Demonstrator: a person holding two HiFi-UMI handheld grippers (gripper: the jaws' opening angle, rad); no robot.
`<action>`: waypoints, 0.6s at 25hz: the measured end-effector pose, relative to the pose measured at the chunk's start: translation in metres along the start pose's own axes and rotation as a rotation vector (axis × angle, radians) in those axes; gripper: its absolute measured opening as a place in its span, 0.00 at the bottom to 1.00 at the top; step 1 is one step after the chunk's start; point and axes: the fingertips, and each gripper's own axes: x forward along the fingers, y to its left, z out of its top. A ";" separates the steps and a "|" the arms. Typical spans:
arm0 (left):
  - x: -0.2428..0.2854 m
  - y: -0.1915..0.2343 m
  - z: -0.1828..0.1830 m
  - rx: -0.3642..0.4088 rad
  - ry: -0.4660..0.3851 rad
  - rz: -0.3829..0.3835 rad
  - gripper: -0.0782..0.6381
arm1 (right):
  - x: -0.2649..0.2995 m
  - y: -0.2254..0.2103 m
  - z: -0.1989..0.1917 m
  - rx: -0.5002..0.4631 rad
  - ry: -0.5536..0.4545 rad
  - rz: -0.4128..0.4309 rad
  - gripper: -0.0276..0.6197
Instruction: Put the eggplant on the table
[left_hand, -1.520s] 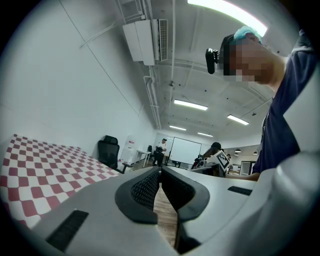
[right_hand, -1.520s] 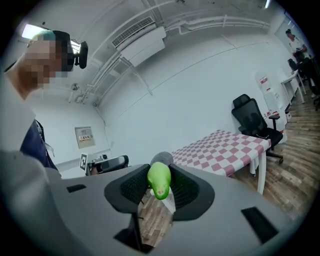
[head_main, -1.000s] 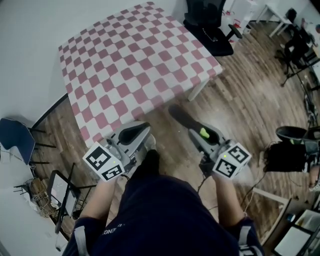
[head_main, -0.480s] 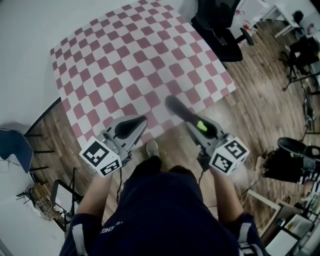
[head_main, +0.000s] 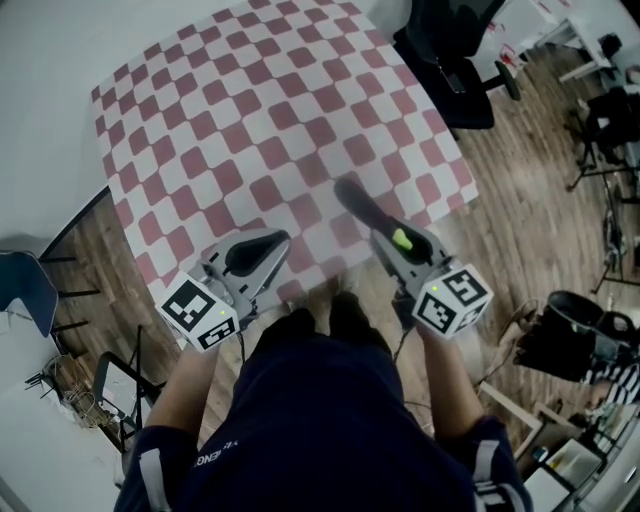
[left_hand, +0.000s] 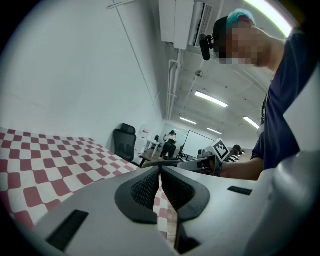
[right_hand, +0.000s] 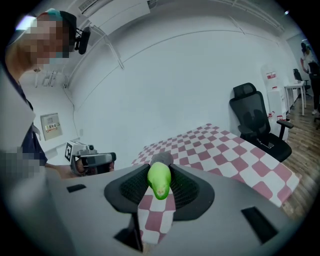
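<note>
My right gripper (head_main: 393, 240) is shut on the eggplant (head_main: 362, 208), a dark purple fruit with a green stem end. The eggplant sticks out ahead of the jaws over the near edge of the table (head_main: 250, 100), which has a red-and-white checked cloth. In the right gripper view the green stem (right_hand: 159, 181) sits clamped between the pads (right_hand: 187, 189), with the dark body (right_hand: 161, 159) beyond. My left gripper (head_main: 275, 243) hovers at the table's near edge, to the left. Its jaws are shut with nothing between them (left_hand: 160, 184).
A black office chair (head_main: 455, 60) stands at the table's far right corner. A blue chair (head_main: 22, 285) and clutter lie at the left by the wall. Dark equipment (head_main: 570, 330) sits on the wooden floor at the right.
Both grippers moved forward from over the floor to the table's near edge. The eggplant stayed clamped in the right gripper, and the left jaws stayed shut.
</note>
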 end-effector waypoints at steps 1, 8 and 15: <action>0.005 0.003 -0.002 -0.002 0.008 0.007 0.16 | 0.006 -0.007 0.001 -0.002 0.007 0.000 0.25; 0.038 0.020 -0.014 -0.042 0.050 0.080 0.16 | 0.051 -0.059 -0.001 -0.083 0.082 0.017 0.25; 0.073 0.038 -0.023 -0.079 0.085 0.181 0.16 | 0.091 -0.128 -0.011 -0.164 0.158 0.016 0.25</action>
